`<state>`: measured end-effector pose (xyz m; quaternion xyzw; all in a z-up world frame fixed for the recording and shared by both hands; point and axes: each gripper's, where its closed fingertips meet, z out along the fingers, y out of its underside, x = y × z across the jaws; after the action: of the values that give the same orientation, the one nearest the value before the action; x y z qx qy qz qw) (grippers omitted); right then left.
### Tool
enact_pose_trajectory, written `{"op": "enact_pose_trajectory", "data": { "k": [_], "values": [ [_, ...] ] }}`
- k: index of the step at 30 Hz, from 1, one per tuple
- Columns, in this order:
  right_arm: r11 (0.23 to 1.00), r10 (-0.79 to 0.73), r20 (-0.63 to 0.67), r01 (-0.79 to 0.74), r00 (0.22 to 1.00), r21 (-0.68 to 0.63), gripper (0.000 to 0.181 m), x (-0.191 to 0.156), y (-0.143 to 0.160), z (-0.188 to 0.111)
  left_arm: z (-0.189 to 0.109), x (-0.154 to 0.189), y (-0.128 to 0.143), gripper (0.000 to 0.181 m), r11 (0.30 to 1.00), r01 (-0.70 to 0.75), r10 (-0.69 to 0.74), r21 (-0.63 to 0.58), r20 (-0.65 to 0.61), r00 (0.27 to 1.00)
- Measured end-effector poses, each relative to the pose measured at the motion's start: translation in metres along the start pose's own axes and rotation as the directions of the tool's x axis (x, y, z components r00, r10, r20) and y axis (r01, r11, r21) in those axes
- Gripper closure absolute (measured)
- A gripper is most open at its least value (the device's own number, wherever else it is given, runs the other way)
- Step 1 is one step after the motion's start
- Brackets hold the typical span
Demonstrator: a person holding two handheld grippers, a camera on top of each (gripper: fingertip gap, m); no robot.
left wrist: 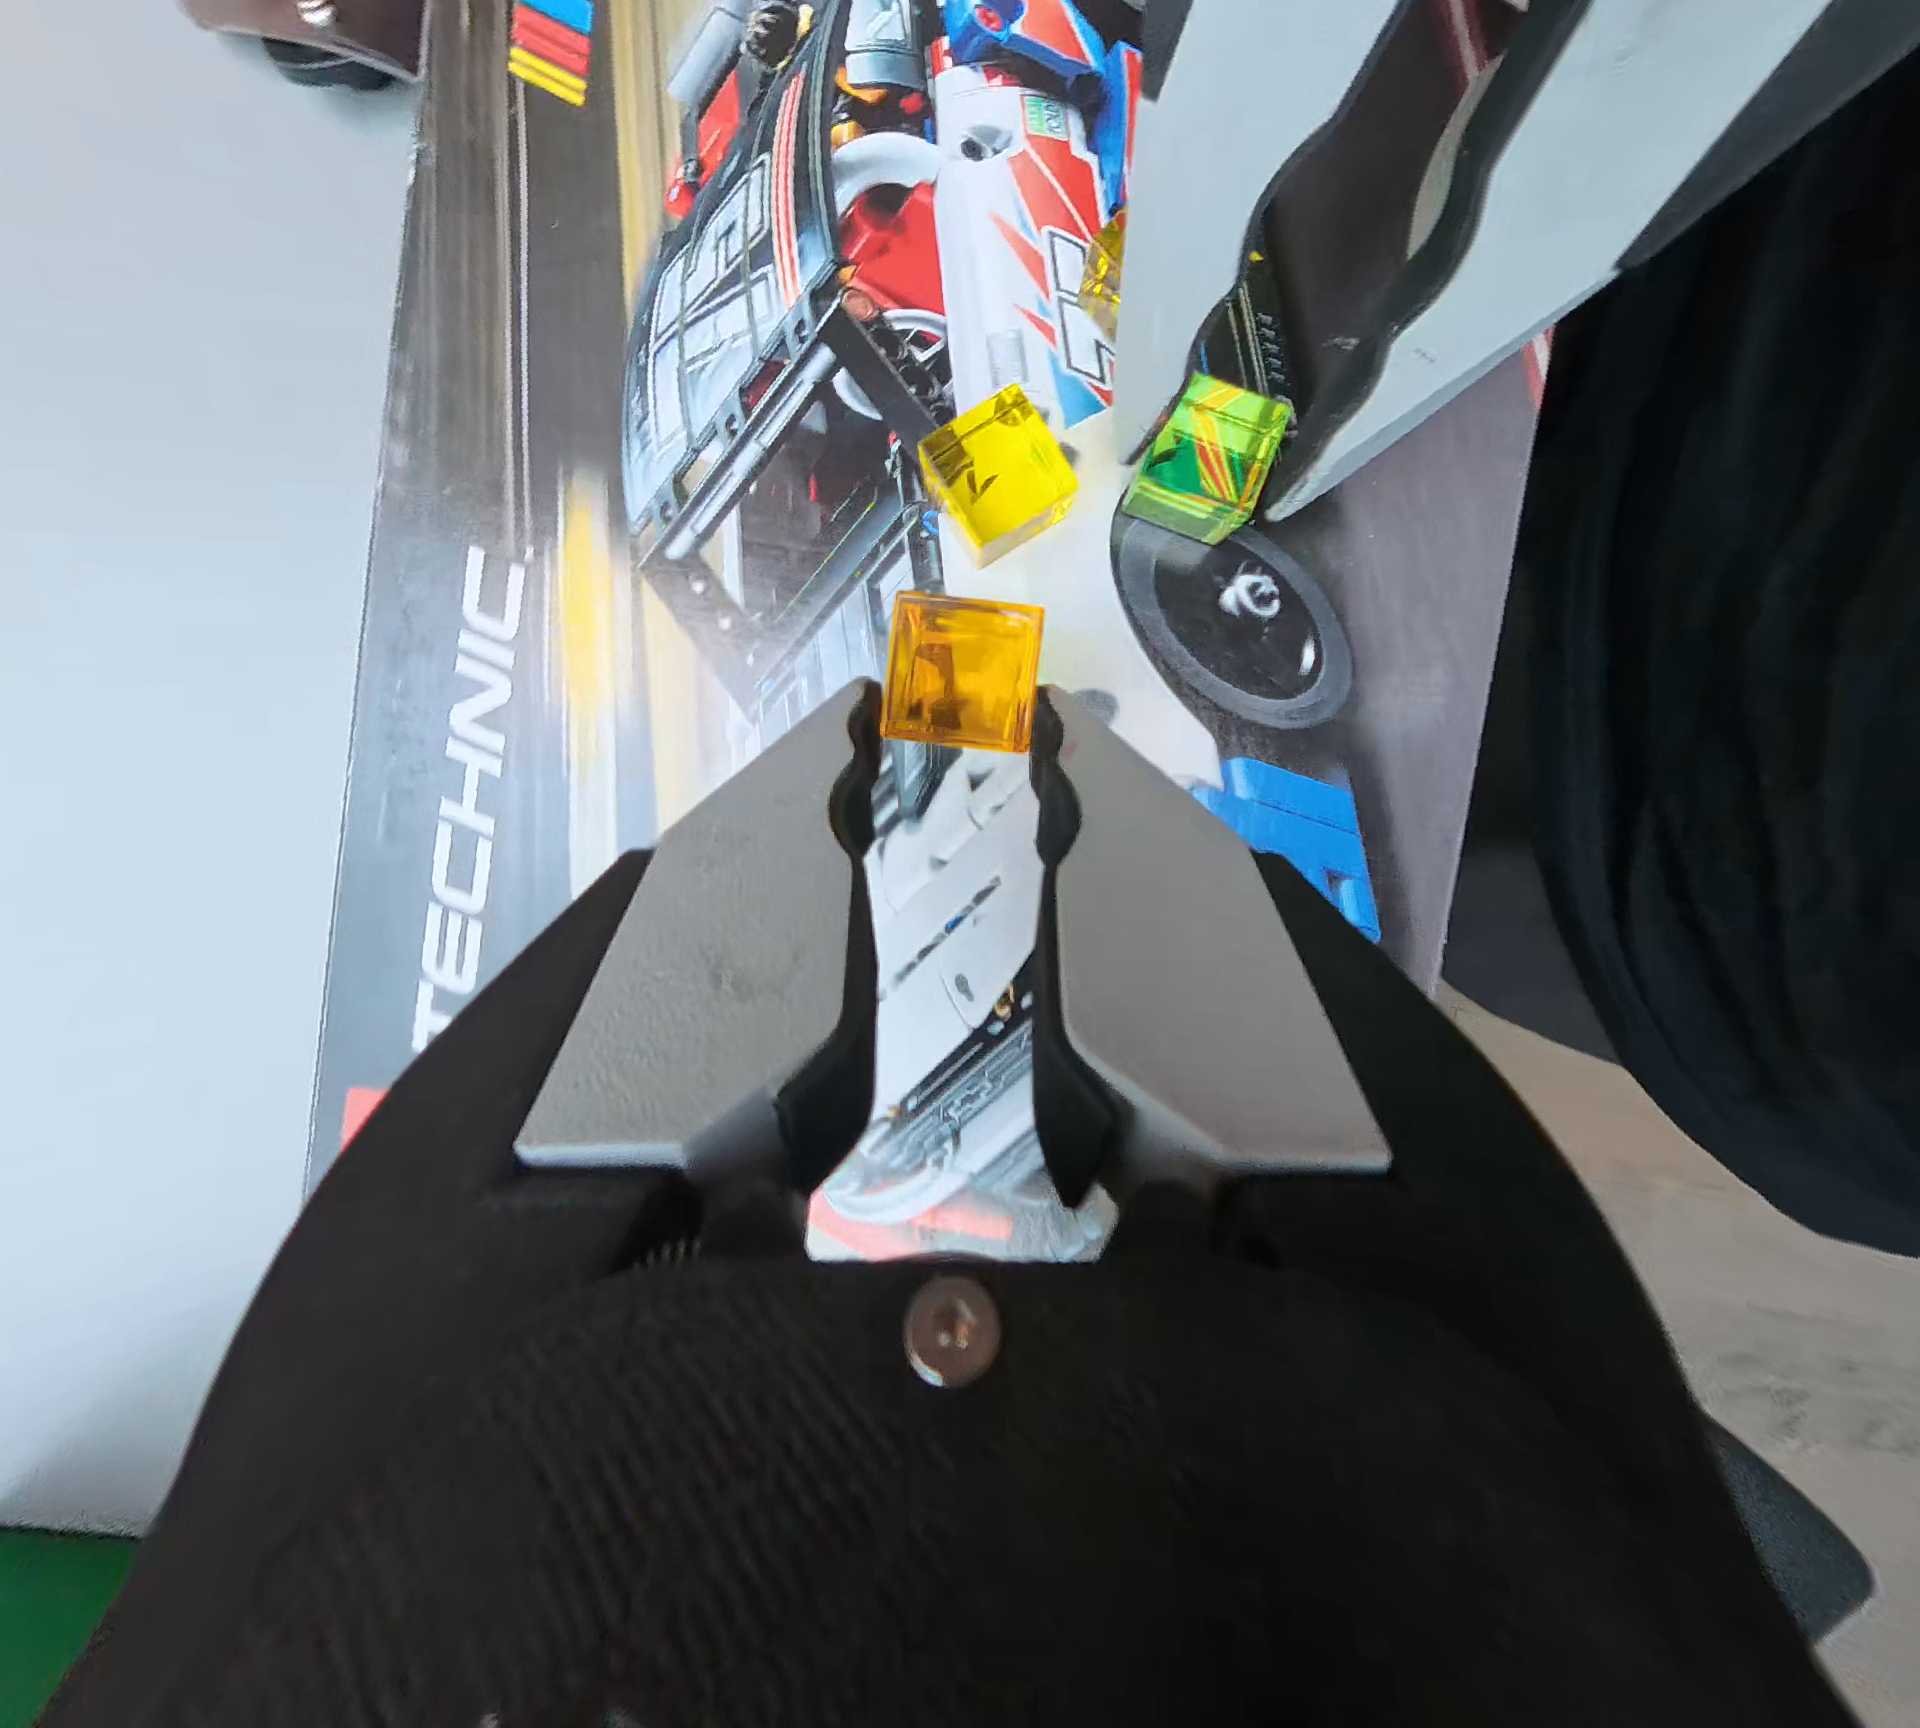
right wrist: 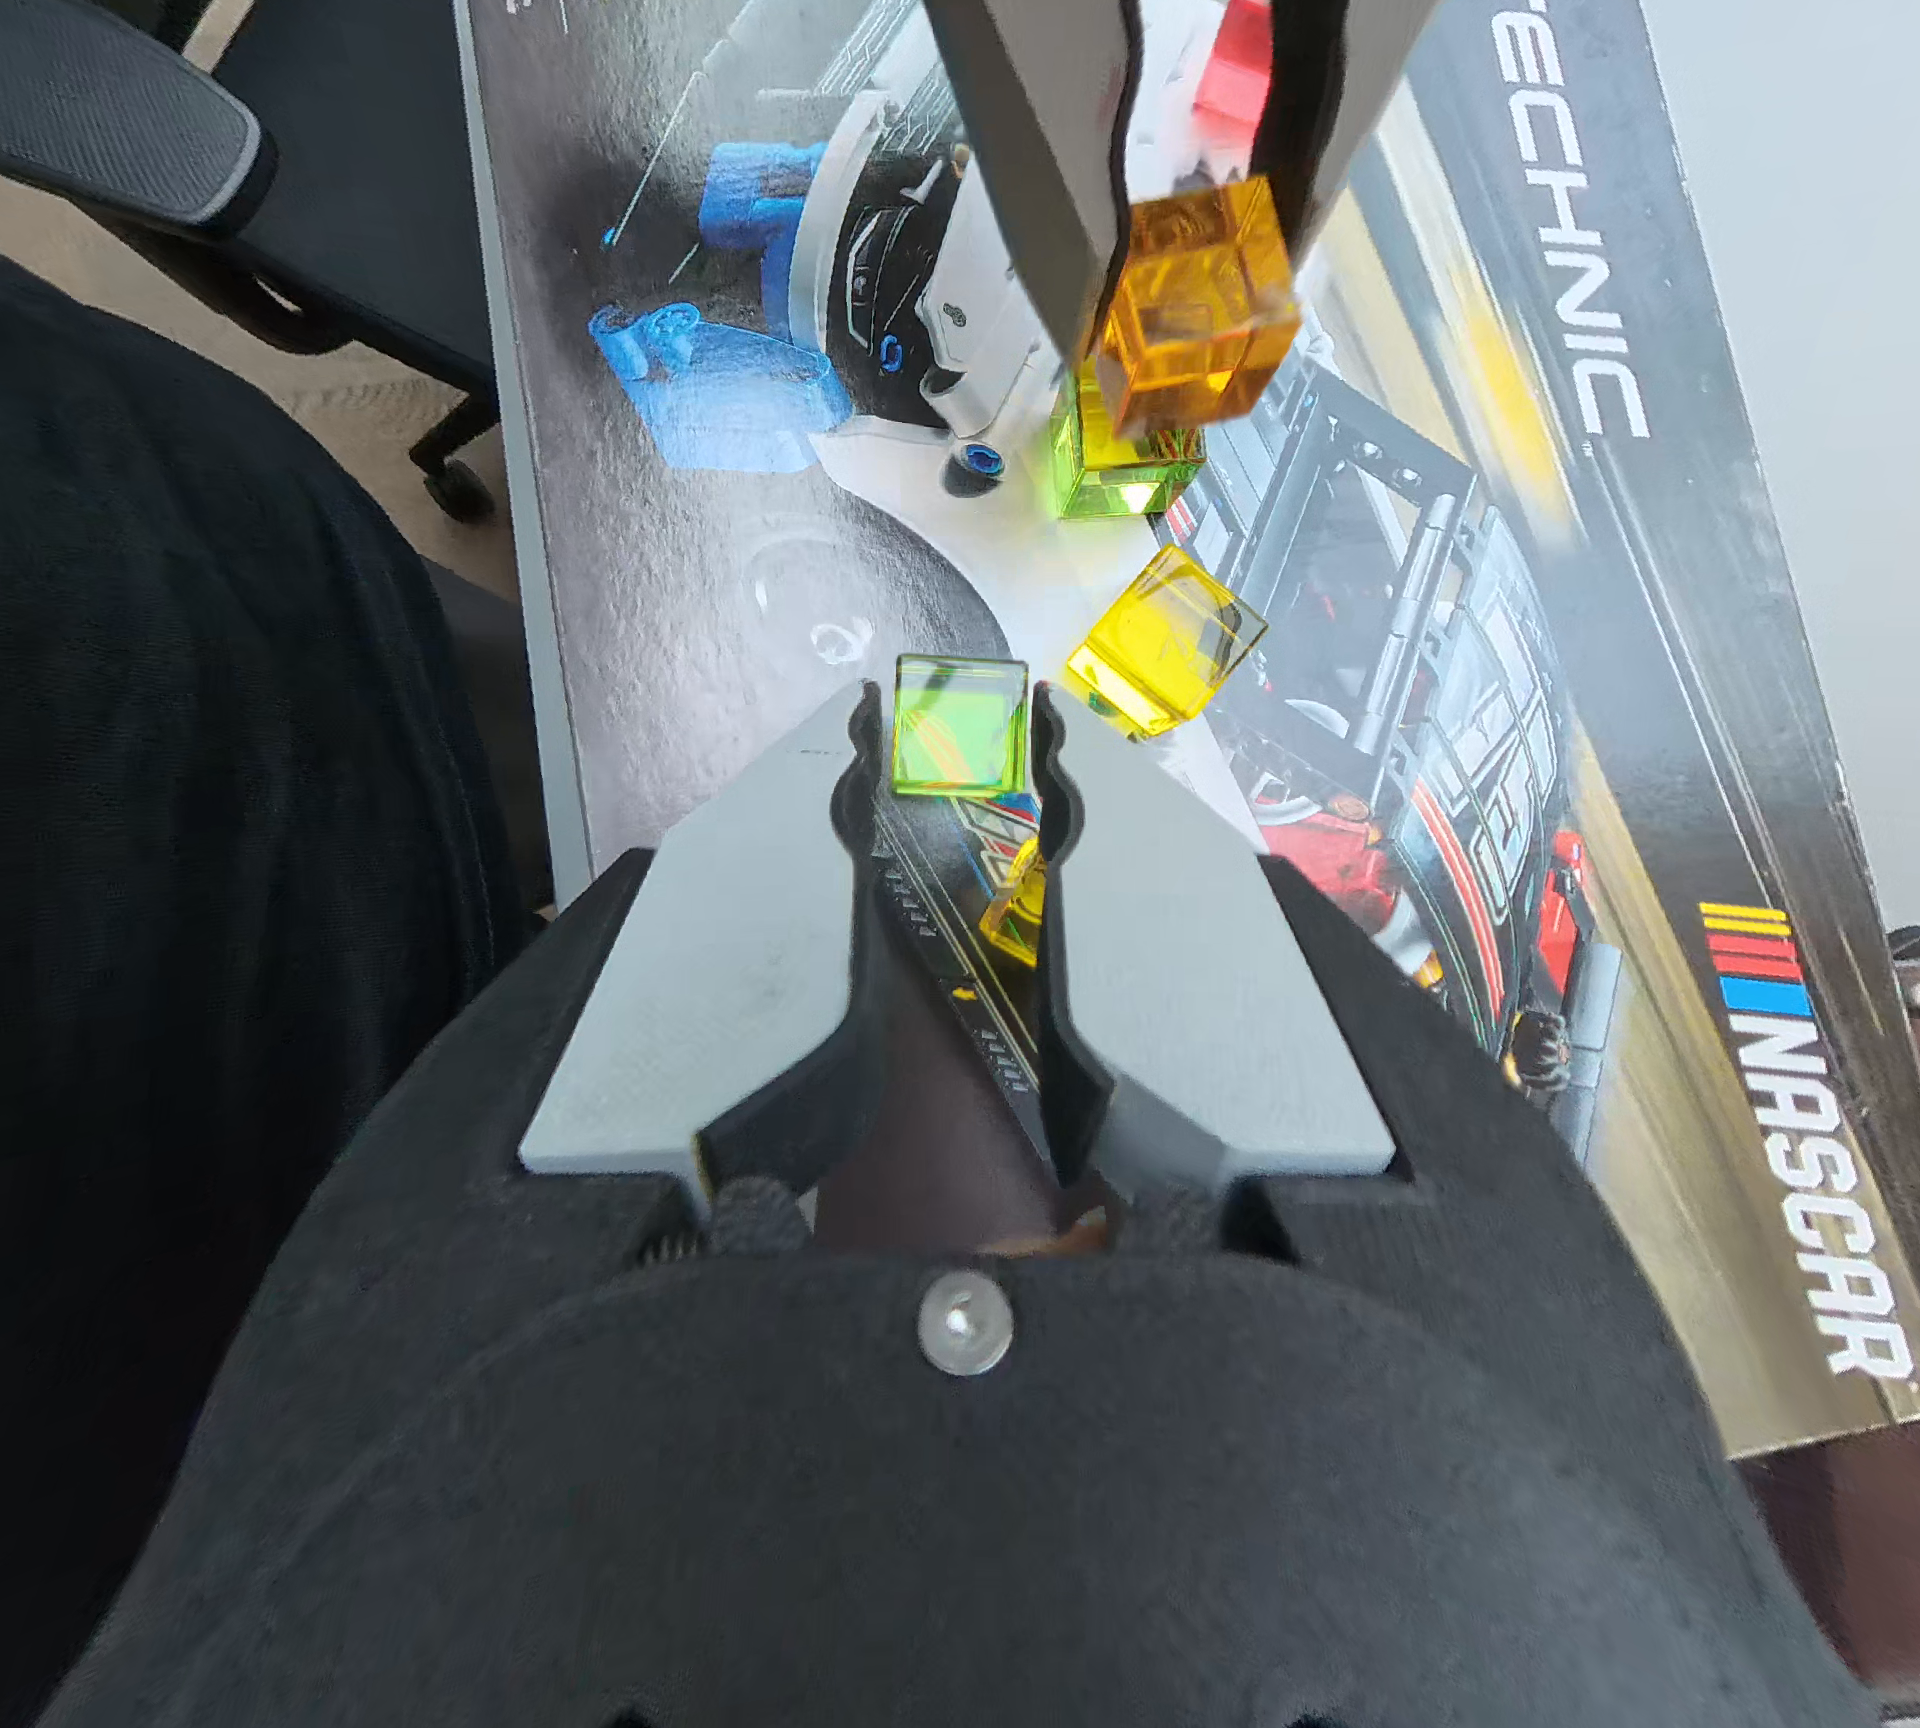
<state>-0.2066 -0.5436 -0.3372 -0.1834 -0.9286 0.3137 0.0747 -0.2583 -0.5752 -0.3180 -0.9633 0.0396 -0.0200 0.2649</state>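
Overhead, left gripper [left wrist: 961,710] clamps an orange cube [left wrist: 962,676] while right gripper [right wrist: 951,710] pinches a green cube [right wrist: 961,722] opposite

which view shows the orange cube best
The right wrist view: the orange cube hangs side-on in the left gripper, several faces visible. The left wrist view shows mainly one face of it between that gripper's fingertips.
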Motion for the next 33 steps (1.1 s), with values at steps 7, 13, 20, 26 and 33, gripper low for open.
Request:
{"op": "enact_pose_trajectory", "data": {
  "k": [7,13,20,26,33],
  "values": [
    [0.998,0.020,-0.006,-0.019,1.000,0.052,0.153,0.008,-0.005,-0.019,0.014,0.001,0.001,0.156,0.994,-0.091,0.087,-0.065,-0.050,0.995],
    [0.999,0.011,-0.030,-0.010,1.000,0.036,0.152,0.038,-0.003,-0.029,0.008,-0.002,0.007,0.153,0.995,-0.076,0.072,-0.070,-0.051,0.996],
    [0.985,-0.162,0.026,0.163,0.986,-0.058,0.142,0.047,-0.006,-0.008,-0.001,0.002,0.013,0.150,0.999,-0.027,0.026,-0.036,-0.034,0.999],
    [0.946,-0.287,0.113,0.300,0.951,-0.125,0.147,0.042,-0.004,0.012,-0.019,0.006,0.025,0.150,0.999,0.048,-0.048,-0.005,0.008,0.999],
    [0.955,-0.246,0.117,0.261,0.962,-0.141,0.154,0.044,-0.003,0.013,-0.031,0.003,0.066,0.146,0.968,0.249,-0.248,0.009,0.139,0.959]
  ]
}}
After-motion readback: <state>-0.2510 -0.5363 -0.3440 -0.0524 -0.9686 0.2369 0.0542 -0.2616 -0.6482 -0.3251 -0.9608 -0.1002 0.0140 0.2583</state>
